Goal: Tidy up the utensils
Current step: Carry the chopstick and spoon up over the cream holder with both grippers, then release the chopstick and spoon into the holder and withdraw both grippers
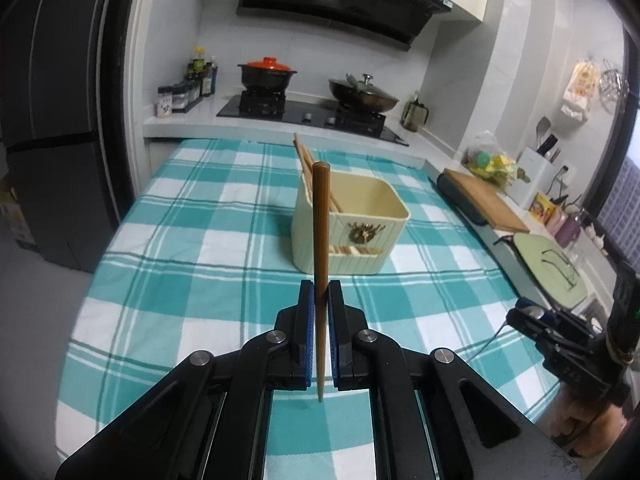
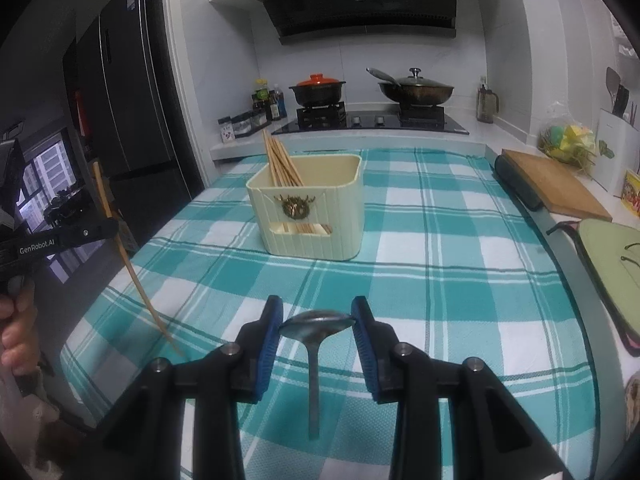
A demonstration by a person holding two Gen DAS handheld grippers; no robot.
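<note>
My left gripper is shut on a brown chopstick, held upright above the checked tablecloth, short of the cream utensil holder. Several chopsticks lean in the holder's back left corner. My right gripper is shut on the bowl of a metal spoon, its handle pointing back toward the camera. In the right wrist view the holder stands ahead at the table's middle, and the left gripper with its chopstick is at the far left.
A wooden cutting board and a green pad lie along the right counter. A stove with a red-lidded pot and a wok is behind the table. A dark fridge stands at the left.
</note>
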